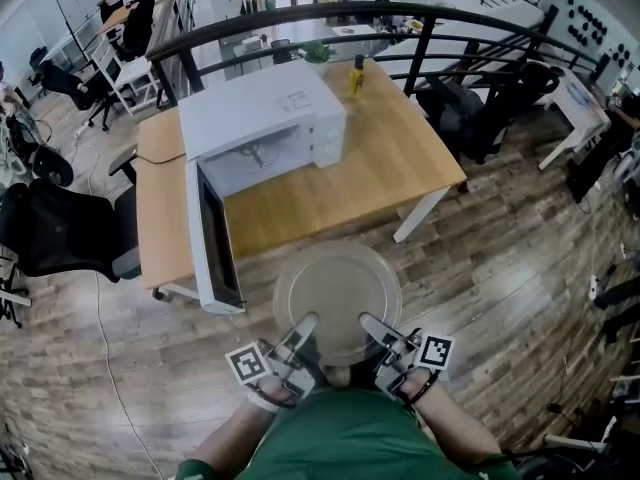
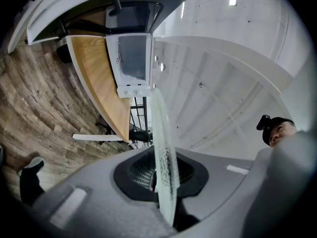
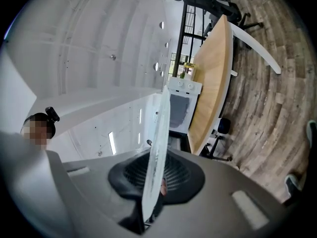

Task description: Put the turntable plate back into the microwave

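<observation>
The round glass turntable plate (image 1: 337, 286) hangs level over the wooden floor, in front of the table. My left gripper (image 1: 303, 328) is shut on its near left rim and my right gripper (image 1: 372, 326) is shut on its near right rim. In the left gripper view the plate (image 2: 162, 143) shows edge-on, pinched in that gripper (image 2: 164, 185). The right gripper view shows the plate (image 3: 157, 143) the same way, clamped in that gripper (image 3: 152, 185). The white microwave (image 1: 262, 120) stands on the table ahead and to the left, its door (image 1: 213, 236) swung open towards me and its cavity showing.
The wooden table (image 1: 380, 163) also carries a yellow bottle (image 1: 355, 75) and a small plant (image 1: 316, 53) at its far edge. A black railing (image 1: 400, 13) runs behind it. Black office chairs (image 1: 60, 233) stand at the left; more chairs and desks at the right.
</observation>
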